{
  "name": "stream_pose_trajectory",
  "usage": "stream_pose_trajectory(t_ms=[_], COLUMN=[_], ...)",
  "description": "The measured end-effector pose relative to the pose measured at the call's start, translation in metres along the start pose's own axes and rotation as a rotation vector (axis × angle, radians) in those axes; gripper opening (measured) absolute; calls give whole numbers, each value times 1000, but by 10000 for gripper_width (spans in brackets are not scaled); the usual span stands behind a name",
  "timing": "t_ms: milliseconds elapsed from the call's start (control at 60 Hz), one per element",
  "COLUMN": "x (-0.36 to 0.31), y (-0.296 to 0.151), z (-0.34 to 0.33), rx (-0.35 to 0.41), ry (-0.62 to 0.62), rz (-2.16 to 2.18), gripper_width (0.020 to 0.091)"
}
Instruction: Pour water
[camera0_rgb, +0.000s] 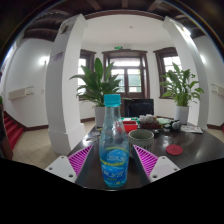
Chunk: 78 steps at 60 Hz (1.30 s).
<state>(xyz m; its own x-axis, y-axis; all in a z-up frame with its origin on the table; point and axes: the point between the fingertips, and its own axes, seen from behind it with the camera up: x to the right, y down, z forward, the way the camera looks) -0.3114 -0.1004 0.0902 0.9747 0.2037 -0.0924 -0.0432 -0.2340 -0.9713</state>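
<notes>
A clear water bottle (114, 148) with a blue cap and a blue label stands upright on the dark round table (195, 150). It sits between my gripper's (114, 150) two fingers, close to the camera. The pink pads (80, 159) flank it left and right, with a narrow dark gap showing on each side. The gripper is open around the bottle. A grey-green bowl (142, 135) rests on the table just beyond the bottle, to its right, with a red cup (130, 127) behind it.
A small red round lid or coaster (175, 150) lies on the table at the right. Tea ware (165, 125) stands further back. Beyond the table are a white pillar (70, 80), two potted plants (97, 82) (183, 86) and a door (128, 72).
</notes>
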Motion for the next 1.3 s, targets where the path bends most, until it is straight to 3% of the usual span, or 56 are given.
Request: stream_pose_trajectory(t_ms=[167,233,400,667,850,1183,1300], x=[8,0,0,-2,-35,-33,-20], y=[6,6,6,2,-30,-79,-96], z=[21,31,41,43,70,121,122], rx=[-12,7,32,15,44,165,253], ry=[1,-30,-35,-19,-70,-177,-223], rz=[3,-3,-23,9,472,1502,1791], gripper_width=[747,540,384,385,387,385,383])
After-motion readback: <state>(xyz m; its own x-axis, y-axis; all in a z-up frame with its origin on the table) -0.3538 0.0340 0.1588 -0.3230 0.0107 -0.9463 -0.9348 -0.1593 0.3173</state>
